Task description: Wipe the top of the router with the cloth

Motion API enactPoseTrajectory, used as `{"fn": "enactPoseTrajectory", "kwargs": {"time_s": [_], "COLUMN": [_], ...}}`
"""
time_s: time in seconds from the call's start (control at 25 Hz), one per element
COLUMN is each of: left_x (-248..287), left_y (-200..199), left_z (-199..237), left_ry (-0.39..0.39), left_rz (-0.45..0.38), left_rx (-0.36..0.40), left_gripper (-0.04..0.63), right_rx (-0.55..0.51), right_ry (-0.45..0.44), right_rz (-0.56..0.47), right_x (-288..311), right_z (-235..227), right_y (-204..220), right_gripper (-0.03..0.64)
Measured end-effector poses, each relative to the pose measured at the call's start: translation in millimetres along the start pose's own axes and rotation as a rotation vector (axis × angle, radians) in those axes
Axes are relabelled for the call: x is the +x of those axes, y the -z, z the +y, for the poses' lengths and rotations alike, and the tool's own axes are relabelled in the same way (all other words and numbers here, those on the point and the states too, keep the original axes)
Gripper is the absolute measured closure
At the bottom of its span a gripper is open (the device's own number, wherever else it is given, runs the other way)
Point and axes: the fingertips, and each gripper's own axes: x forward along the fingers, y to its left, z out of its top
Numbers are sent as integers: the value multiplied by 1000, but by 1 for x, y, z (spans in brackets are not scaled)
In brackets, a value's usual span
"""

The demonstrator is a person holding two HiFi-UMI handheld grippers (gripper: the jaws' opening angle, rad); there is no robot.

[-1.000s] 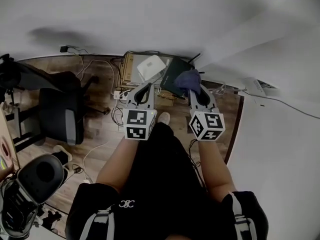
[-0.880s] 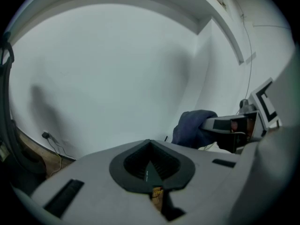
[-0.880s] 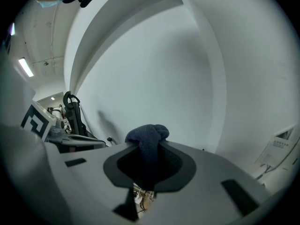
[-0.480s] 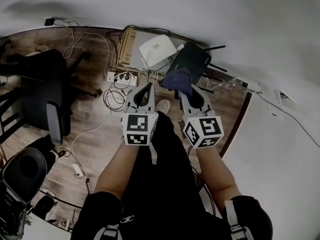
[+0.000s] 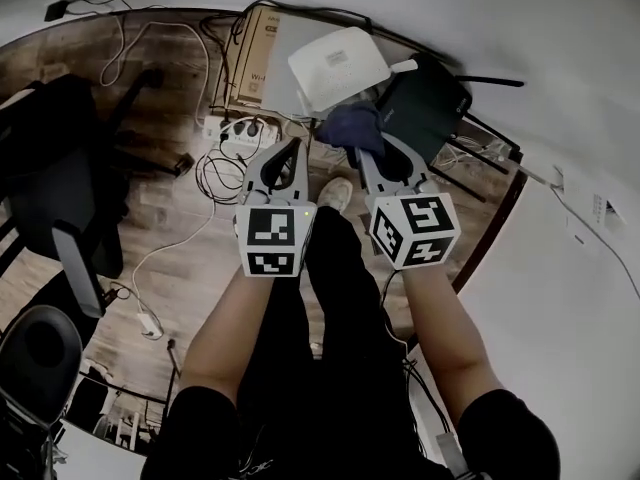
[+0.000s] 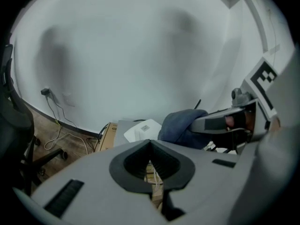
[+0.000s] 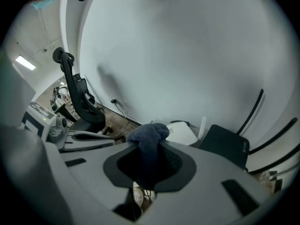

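1. Right claw [image 5: 368, 156] is clamped on the cloth [image 5: 348, 126]. The dark blue wad is bunched between the jaws, and most of it pokes out past the tips.
2. Left claw [image 5: 290, 153] is closed with its tips together and nothing in it. It sits just left of the right claw, about level with it.
3. There are two routers ahead of the right claw: a white router [image 5: 338, 63] ahead and slightly left, and a black router [image 5: 428, 103] ahead and to the right, with thin antennas. I can't tell which one the task means.
4. The cloth looks held above both routers. Whether it touches either is not clear.
5. Cloth handling, as a guess: soft, light and limp, and it squashes easily. The grip on the bunched middle looks fine, and the loose wad beyond the tips would be the wiping face. A hard drag could pull it out of the jaws.
6. Router handling, as a guess: a light, smooth, hard plastic shell, held in place only by its cables [image 5: 225, 173]. It will likely slide under a sideways push, so use light pressure. The empty left claw could brace a side edge. Stay off the antennas.
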Motion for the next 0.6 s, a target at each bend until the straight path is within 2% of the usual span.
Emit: {"fn": "enactPoseTrajectory", "kwargs": {"time_s": [0.16,0.24,0.6], "left_x": [10,12,22], "left_y": [21,28,34], "left_z": [28,40,74], "left_ry": [-31,-40,-47], "left_rz": [23,35,64], "left_rx": [-79,-95,-50], "left_gripper": [601,601,601], "right_rx": [-23,-39,-65], "right_ry": [27,26,-8], "right_rz": [76,91,173], "right_x": [40,54,111], "right_z": [-14,-17,-14], "right_y": [21,26,36], "right_gripper": [577,577,575]}}
